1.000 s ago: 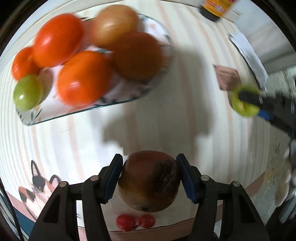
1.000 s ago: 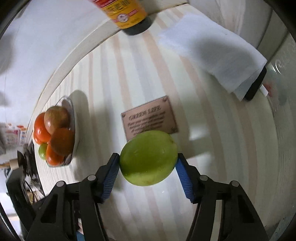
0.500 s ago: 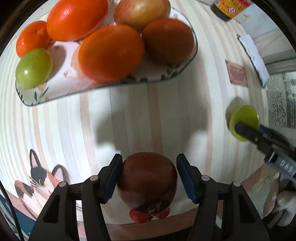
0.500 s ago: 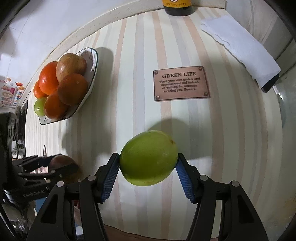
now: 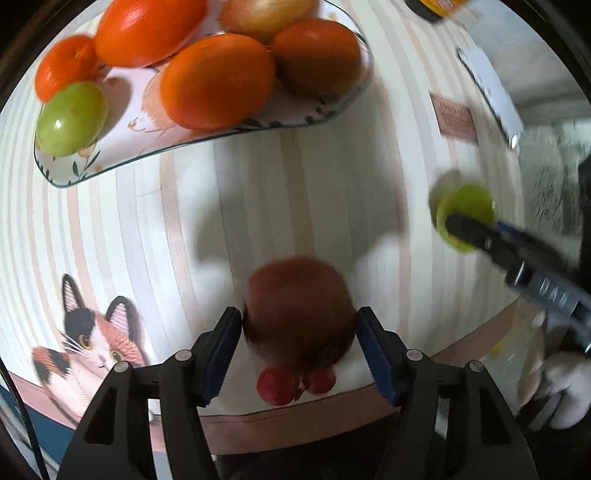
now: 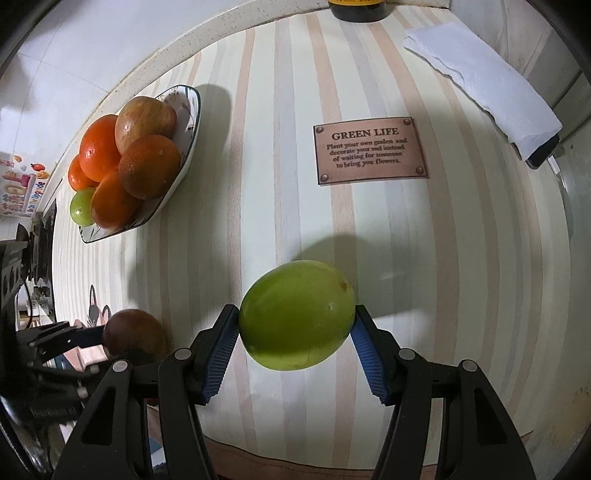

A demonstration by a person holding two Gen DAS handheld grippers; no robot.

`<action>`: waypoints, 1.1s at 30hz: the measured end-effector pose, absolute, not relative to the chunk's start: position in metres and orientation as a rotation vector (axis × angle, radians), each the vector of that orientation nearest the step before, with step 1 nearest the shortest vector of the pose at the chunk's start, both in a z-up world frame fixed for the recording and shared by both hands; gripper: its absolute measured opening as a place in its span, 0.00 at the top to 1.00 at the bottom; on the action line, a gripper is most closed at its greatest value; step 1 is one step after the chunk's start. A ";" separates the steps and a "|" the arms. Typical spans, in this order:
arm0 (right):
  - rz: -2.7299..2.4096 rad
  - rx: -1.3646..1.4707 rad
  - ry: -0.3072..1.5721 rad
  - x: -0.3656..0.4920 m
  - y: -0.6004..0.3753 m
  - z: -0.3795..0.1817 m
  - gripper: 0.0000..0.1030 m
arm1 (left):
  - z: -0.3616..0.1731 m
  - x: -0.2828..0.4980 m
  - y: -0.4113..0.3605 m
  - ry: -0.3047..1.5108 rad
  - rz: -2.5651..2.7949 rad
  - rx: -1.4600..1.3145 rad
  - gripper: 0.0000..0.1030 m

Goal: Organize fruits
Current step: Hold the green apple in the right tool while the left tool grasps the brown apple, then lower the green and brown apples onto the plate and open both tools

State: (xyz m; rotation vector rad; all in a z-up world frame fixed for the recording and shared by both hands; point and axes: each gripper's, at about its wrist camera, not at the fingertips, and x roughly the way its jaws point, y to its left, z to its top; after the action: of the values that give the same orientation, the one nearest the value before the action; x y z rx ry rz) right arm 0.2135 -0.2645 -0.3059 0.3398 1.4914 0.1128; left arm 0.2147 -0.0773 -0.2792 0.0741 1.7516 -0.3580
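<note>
My left gripper (image 5: 299, 332) is shut on a dark brown-red round fruit (image 5: 297, 306), held above the striped tabletop near its front edge. My right gripper (image 6: 295, 326) is shut on a large green fruit (image 6: 297, 314), held above the table. The fruit plate (image 5: 110, 162) sits far left, holding oranges (image 5: 218, 81), an apple, a brown fruit (image 5: 317, 61) and a small green fruit (image 5: 72, 118). The plate also shows in the right wrist view (image 6: 184, 144). The right gripper with the green fruit (image 5: 465, 214) shows at the right of the left wrist view. The left gripper's fruit (image 6: 133, 338) shows at lower left.
Two small red fruits (image 5: 291, 382) lie on the table under the brown fruit. A "GREEN LIFE" plaque (image 6: 369, 155), a folded white towel (image 6: 480, 85) and a dark bottle (image 6: 358, 9) sit at the back right. A cat picture (image 5: 92, 339) marks the cloth near the front edge.
Both grippers have drawn back toward the front edge with their fruits. The plate now sits farther up in the left view. The right view has swung to show the plate and left gripper.
</note>
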 end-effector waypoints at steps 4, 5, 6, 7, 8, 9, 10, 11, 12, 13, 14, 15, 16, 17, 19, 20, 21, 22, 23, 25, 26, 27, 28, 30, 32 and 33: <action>0.103 0.348 1.485 0.214 -0.269 -0.304 0.38 | -0.285 0.209 -0.097 1.681 -0.309 0.224 0.40; 0.102 0.348 1.483 0.213 -0.271 -0.303 0.38 | -0.285 0.210 -0.098 1.663 -0.299 0.231 0.40; 0.102 0.346 1.482 0.213 -0.271 -0.303 0.38 | -0.285 0.211 -0.099 1.645 -0.298 0.226 0.40; 0.100 0.346 1.478 0.212 -0.271 -0.303 0.38 | -0.287 0.210 -0.107 1.629 -0.297 0.219 0.43; 0.098 0.345 1.475 0.212 -0.271 -0.302 0.38 | -0.285 0.211 -0.106 1.609 -0.294 0.211 0.44; 0.096 0.341 1.473 0.210 -0.272 -0.301 0.38 | -0.283 0.213 -0.100 1.608 -0.300 0.195 0.44; 0.092 0.335 1.470 0.210 -0.271 -0.300 0.38 | -0.282 0.215 -0.095 1.607 -0.303 0.167 0.45; 0.086 0.330 1.462 0.208 -0.270 -0.299 0.38 | -0.281 0.215 -0.090 1.600 -0.297 0.138 0.45; 0.082 0.325 1.450 0.207 -0.269 -0.297 0.38 | -0.279 0.215 -0.087 1.592 -0.292 0.132 0.45; 0.081 0.324 1.439 0.206 -0.269 -0.294 0.38 | -0.274 0.218 -0.070 1.578 -0.286 0.117 0.45; 0.081 0.322 1.428 0.205 -0.268 -0.290 0.38 | -0.269 0.218 -0.063 1.561 -0.281 0.093 0.45; 0.081 0.320 1.416 0.204 -0.267 -0.286 0.38 | -0.264 0.212 -0.047 1.551 -0.280 0.077 0.45; 0.086 0.316 1.408 0.203 -0.266 -0.283 0.38 | -0.260 0.212 -0.039 1.539 -0.274 0.056 0.45; 0.092 0.314 1.403 0.204 -0.264 -0.280 0.38 | -0.254 0.213 -0.028 1.529 -0.265 0.033 0.45; 0.108 0.318 1.396 0.206 -0.258 -0.275 0.38 | -0.246 0.210 -0.011 1.514 -0.248 -0.014 0.45; 0.119 0.319 1.392 0.207 -0.255 -0.272 0.38 | -0.240 0.212 0.002 1.504 -0.236 -0.049 0.45; 0.135 0.324 1.388 0.209 -0.250 -0.269 0.38 | -0.229 0.214 0.010 1.497 -0.226 -0.071 0.45; 0.147 0.329 1.384 0.211 -0.245 -0.266 0.38 | -0.222 0.216 0.023 1.487 -0.212 -0.102 0.45; 0.168 0.336 1.378 0.215 -0.238 -0.262 0.38 | -0.214 0.216 0.034 1.478 -0.199 -0.134 0.45; 0.204 0.350 1.370 0.222 -0.225 -0.254 0.38 | -0.203 0.217 0.049 1.458 -0.173 -0.189 0.45; 0.225 0.356 1.365 0.226 -0.217 -0.250 0.38 | -0.194 0.225 0.053 1.449 -0.161 -0.210 0.45; 0.251 0.361 1.358 0.233 -0.206 -0.245 0.38 | -0.188 0.230 0.068 1.436 -0.145 -0.235 0.45; 0.267 0.362 1.354 0.238 -0.199 -0.242 0.38 | -0.184 0.235 0.079 1.425 -0.129 -0.258 0.45; 0.308 0.365 1.348 0.253 -0.177 -0.236 0.38 | -0.184 0.246 0.090 1.410 -0.100 -0.302 0.45; 0.338 0.366 1.344 0.266 -0.159 -0.232 0.38 | -0.185 0.258 0.106 1.403 -0.076 -0.357 0.45; 0.353 0.364 1.344 0.275 -0.149 -0.230 0.38 | -0.187 0.260 0.107 1.402 -0.070 -0.378 0.45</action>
State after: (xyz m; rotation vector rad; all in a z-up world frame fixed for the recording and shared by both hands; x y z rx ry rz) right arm 0.2747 -0.1486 -0.2297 0.3641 1.3439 0.3532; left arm 0.2598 0.1066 -0.1868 -0.3779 1.4018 -0.0700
